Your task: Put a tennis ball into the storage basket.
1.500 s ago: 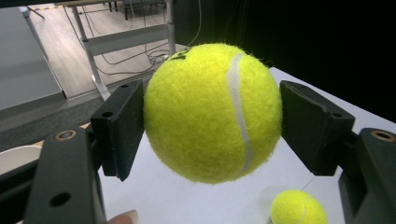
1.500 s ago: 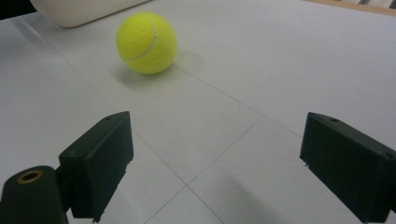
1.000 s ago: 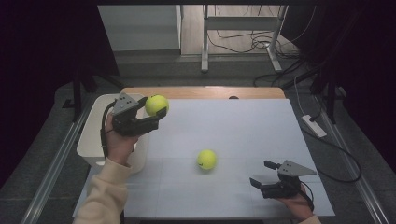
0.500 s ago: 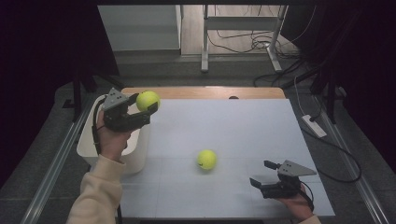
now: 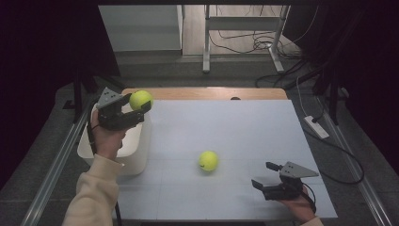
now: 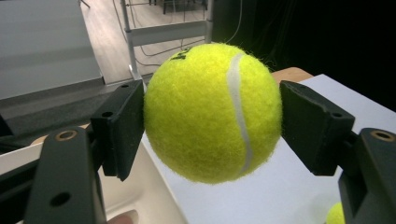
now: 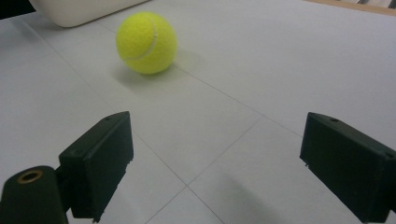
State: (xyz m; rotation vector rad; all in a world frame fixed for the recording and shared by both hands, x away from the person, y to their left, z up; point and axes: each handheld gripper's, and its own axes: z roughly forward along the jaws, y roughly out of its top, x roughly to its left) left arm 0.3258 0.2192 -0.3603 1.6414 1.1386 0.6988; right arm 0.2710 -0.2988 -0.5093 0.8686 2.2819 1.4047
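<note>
Left tongs (image 5: 141, 107) were clamped on a yellow tennis ball (image 5: 140, 100), held up in the air over the far right corner of the white bin (image 5: 136, 155) at the bench's left edge. In the left gripper view both black pads pressed the held ball (image 6: 212, 112) from either side, white seam facing the camera, with the bin wall (image 6: 154, 196) below and white bench surface (image 6: 280, 196) to the right. Person's left hand (image 5: 106, 139) gripped the tool body, cream sleeve (image 5: 91, 197) coming in from the bottom.

Second tennis ball (image 5: 208, 160) lay loose on the white bench (image 5: 235, 127), about mid-bench, well apart from the bin and from both tongs. Right tongs (image 5: 264, 175) sat low near the bench's near right corner, jaws spread wide with nothing between them, pointed roughly toward the loose ball. In the right gripper view that ball (image 7: 146, 42) sat ahead and to the left of the open tongs (image 7: 215, 163), untouched, with the bin's bottom edge (image 7: 79, 11) behind it at top left.
</note>
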